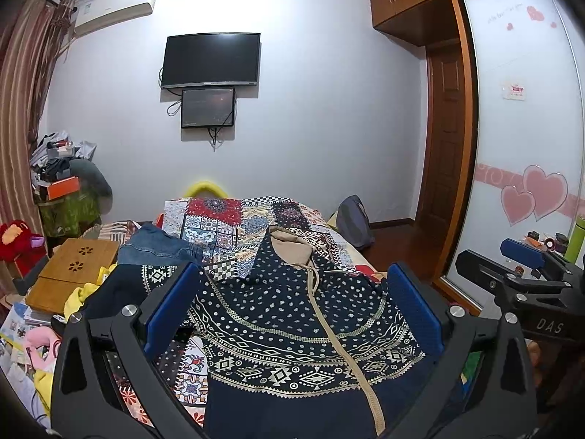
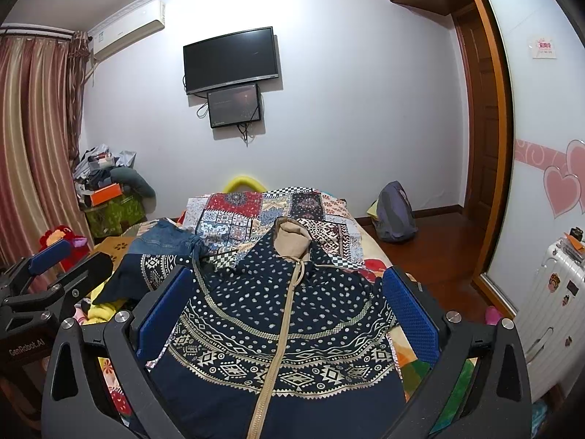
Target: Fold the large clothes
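Navy patterned hoodie (image 1: 292,322) lies flat on the patchwork bedspread (image 1: 226,219), front up, directly below and ahead of both grippers. Left gripper (image 1: 292,314) jaws spread wide, holding nothing; right gripper (image 2: 289,314) likewise. Hoodie: white dots, geometric bands, tan zipper (image 2: 278,344), tan-lined hood (image 2: 292,239) at the far end. Jeans (image 1: 157,245) beside its left sleeve.
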A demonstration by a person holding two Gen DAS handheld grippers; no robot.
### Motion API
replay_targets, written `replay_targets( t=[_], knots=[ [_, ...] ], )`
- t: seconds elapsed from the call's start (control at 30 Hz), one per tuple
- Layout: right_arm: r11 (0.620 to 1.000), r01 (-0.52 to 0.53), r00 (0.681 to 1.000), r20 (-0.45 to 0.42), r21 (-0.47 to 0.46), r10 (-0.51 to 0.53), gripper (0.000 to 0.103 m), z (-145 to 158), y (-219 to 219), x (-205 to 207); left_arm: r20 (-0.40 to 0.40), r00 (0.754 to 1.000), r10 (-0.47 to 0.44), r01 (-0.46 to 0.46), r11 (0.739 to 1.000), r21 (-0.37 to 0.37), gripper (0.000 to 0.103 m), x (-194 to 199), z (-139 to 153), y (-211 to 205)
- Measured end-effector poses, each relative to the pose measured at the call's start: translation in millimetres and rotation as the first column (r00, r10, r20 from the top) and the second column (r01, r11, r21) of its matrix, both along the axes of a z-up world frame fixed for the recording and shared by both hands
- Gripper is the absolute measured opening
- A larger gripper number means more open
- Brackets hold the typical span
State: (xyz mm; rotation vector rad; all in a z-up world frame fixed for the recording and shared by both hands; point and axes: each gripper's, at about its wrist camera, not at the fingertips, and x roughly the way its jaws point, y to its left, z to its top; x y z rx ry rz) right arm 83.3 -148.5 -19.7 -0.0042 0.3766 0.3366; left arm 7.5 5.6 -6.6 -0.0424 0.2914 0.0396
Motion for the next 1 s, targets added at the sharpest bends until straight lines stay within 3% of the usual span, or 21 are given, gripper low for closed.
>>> replay_targets(
  t=[0.67, 1.0],
  knots=[
    [1.0, -0.008, 0.999, -0.045, -0.008, 0.008, 0.103, -7.5, 4.8, 10.6, -0.03, 0.999, 0.025, -0.026, 1.0, -0.017, 0.103, 12.5, -11.0, 13.6],
    [0.999, -0.014, 0.996, -0.083, -0.041, 0.011, 0.103, -15.4, 20.7, 46.5, -0.079, 0.993, 0.091, -0.095, 0.994, -0.053, 0.103, 40.0, -22.0, 57.2]
  ],
)
